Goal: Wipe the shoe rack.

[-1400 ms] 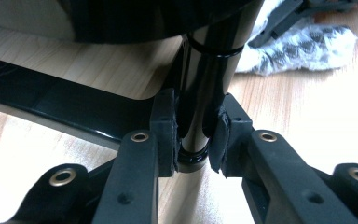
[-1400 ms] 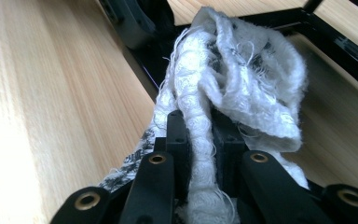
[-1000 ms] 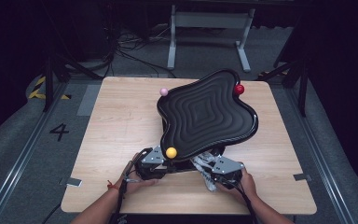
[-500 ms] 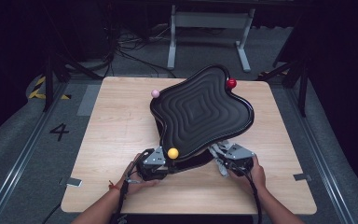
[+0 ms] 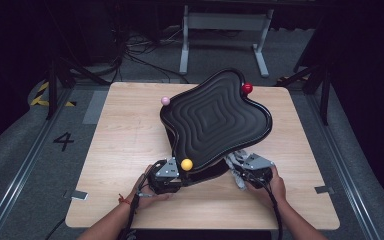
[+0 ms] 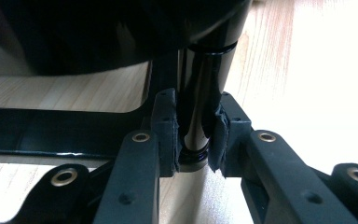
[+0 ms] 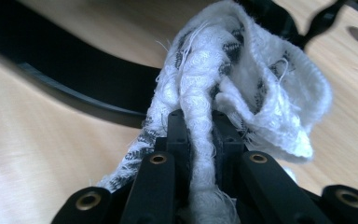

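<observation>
black wavy tray [image 5: 215,120]: raised on short legs, tilted above the near half of the wooden table [image 5: 120,145], ridged face toward the camera, far lobe high. judged rigid, glossy, likely slippery, moderately light but awkward for its breadth; best taken by a leg or the rim, not the ribbed face. long axis from near-left to far-right, narrow lobe pointing away toward the red ball [image 5: 247,88]. pink ball [image 5: 165,100] at left rim, yellow ball [image 5: 186,164] at near rim.
leg [image 6: 200,93]: shiny black post, upright, clamped in left gripper [image 6: 195,140], pads pressed on both sides.
white cloth [image 7: 242,93]: soft, limp, patterned, bunched; pinched in right gripper [image 7: 200,135], beside the tray's near-right edge. judged wiping in hand.
</observation>
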{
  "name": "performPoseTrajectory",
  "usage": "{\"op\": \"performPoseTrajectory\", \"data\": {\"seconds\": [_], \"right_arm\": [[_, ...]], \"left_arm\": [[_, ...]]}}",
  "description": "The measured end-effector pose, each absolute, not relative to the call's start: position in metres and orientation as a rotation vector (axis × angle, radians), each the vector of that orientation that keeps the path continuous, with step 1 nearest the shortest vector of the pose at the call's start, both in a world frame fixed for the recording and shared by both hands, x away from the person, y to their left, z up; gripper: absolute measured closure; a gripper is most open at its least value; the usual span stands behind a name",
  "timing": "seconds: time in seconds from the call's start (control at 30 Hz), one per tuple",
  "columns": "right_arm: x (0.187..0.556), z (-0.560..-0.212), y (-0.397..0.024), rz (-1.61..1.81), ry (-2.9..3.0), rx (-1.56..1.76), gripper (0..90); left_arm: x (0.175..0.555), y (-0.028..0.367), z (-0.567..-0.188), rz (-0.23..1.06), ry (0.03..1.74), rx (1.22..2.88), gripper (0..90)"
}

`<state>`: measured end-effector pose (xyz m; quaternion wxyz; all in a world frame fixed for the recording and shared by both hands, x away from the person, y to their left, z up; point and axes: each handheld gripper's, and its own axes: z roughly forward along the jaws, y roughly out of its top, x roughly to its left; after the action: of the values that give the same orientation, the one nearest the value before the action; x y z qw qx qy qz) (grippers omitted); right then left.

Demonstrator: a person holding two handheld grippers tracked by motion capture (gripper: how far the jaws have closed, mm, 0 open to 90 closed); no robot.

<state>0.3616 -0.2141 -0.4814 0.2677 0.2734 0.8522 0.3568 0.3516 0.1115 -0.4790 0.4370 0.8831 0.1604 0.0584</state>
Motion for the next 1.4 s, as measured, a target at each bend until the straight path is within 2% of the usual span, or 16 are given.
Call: {"op": "performPoseTrajectory", "data": {"seconds": [0.33,0.63,1.0,1.4], "right_arm": [[0.332,-0.48,-0.179,1.009,2.433,0.563,80.5],[0.324,-0.479,-0.154,1.019,2.475,0.469,80.5],[0.332,-0.479,-0.164,1.037,2.47,0.543,80.4],[0.344,-0.479,-0.184,1.021,2.429,0.623,80.4]], "left_arm": [[0.352,0.111,-0.479,0.141,0.395,2.199,73.8],[0.351,0.099,-0.479,0.138,0.381,2.201,73.9],[0.349,0.082,-0.479,0.172,0.362,2.207,73.7],[0.346,0.046,-0.478,0.244,0.312,2.232,72.7]]}}
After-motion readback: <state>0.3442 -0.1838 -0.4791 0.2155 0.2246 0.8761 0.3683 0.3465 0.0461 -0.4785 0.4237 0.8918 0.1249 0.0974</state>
